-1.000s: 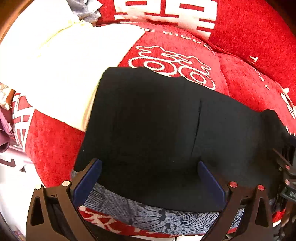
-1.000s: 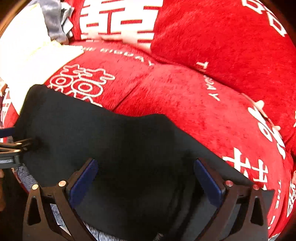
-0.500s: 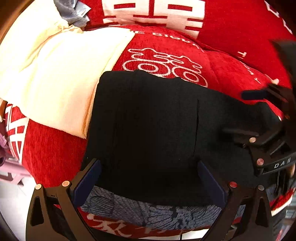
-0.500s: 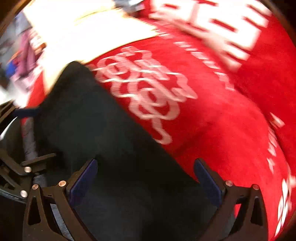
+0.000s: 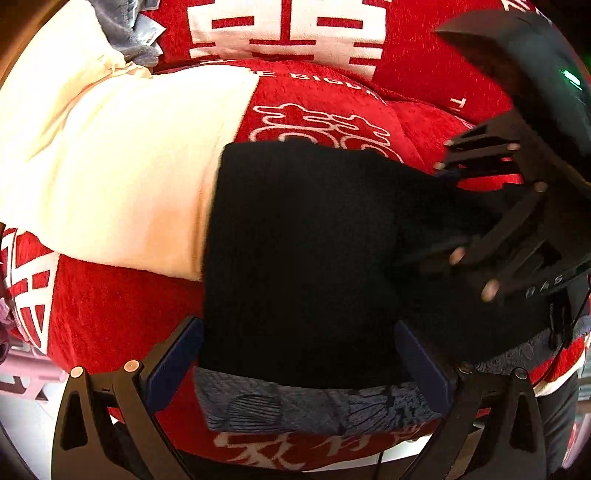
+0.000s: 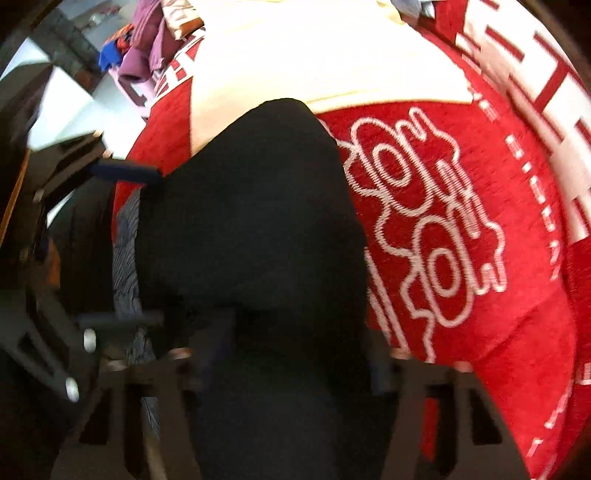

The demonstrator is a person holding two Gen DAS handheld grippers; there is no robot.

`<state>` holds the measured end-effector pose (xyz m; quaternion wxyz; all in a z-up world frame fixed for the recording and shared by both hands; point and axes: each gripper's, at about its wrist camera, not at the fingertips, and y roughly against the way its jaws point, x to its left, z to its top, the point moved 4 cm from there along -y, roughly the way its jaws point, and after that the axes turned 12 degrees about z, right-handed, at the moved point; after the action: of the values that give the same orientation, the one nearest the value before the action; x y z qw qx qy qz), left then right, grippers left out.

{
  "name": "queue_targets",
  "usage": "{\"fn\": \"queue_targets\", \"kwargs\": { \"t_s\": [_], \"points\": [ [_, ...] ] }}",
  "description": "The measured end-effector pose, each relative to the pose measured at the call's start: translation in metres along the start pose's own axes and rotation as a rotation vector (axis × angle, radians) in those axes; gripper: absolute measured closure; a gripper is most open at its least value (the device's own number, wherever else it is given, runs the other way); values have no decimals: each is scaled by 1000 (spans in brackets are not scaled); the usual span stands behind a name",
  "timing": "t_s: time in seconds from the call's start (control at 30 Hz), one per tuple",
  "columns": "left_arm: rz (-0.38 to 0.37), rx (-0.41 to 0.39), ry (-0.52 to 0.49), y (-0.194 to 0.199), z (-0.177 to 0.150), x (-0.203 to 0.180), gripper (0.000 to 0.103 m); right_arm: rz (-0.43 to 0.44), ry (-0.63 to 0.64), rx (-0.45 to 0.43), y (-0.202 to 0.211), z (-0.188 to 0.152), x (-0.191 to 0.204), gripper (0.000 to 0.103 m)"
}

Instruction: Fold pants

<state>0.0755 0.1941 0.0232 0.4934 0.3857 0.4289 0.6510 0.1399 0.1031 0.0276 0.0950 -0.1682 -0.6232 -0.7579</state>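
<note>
The black pants (image 5: 303, 251) lie folded on a red cushion with white characters (image 5: 321, 122). They also fill the middle of the right wrist view (image 6: 251, 229). My left gripper (image 5: 299, 358) is open, its blue pads either side of the pants' near edge. My right gripper (image 6: 299, 354) is open over the pants' right part, blurred by motion. It shows from the side in the left wrist view (image 5: 458, 218), low over the black cloth.
A cream cloth (image 5: 110, 166) lies to the left of the pants. A grey-blue patterned fabric (image 5: 314, 406) runs along the cushion's front edge. Red back cushions (image 5: 288, 33) stand behind. Purple and blue clothes (image 6: 144, 48) lie off the cushion's far side.
My right gripper has swung left across the pants and turned toward the left gripper. The pants' right part now lies folded over, so the bundle is narrower. The left gripper stays put.
</note>
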Motion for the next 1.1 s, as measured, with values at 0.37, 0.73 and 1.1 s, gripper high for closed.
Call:
{"fn": "queue_targets", "kwargs": {
  "t_s": [0.37,0.73,1.1],
  "points": [
    [-237,-43,50,10,-7,74,0,-179,90,-107,47,-16,41,84],
    [-429,-20,-196,1,19,2,0,-199,88,-160,63,-25,58,85],
    [-208,1,-268,11,12,-18,53,-277,-241,-249,73,-53,2,29]
  ]
}}
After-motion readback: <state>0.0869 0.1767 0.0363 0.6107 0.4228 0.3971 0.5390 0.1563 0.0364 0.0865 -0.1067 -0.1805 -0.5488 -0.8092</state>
